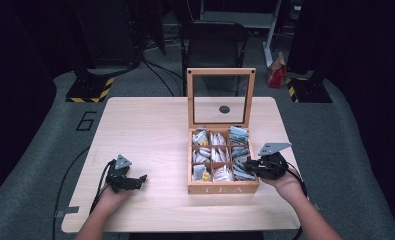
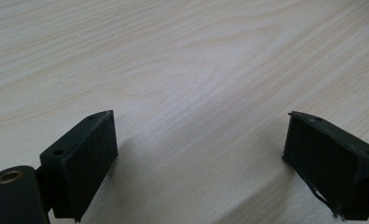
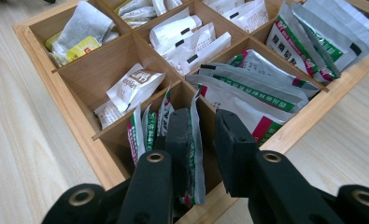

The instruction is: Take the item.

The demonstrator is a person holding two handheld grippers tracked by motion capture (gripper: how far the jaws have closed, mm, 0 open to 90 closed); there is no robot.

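A pale wooden table (image 1: 145,125) stands on grey carpet (image 1: 355,150) — dark chair (image 1: 212,42) behind, hazard-striped stand bases (image 1: 90,90) flanking.

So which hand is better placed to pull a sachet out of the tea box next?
The right. The right gripper is already down in the tea box, its jaws either side of a silver-and-green sachet in the nearest compartment, not yet pressing it. The left gripper sits open over bare table, well away from the box.

"TEA" stands on the wooden box's (image 1: 223,189) front wall; a "6" (image 1: 86,121) marks the floor.
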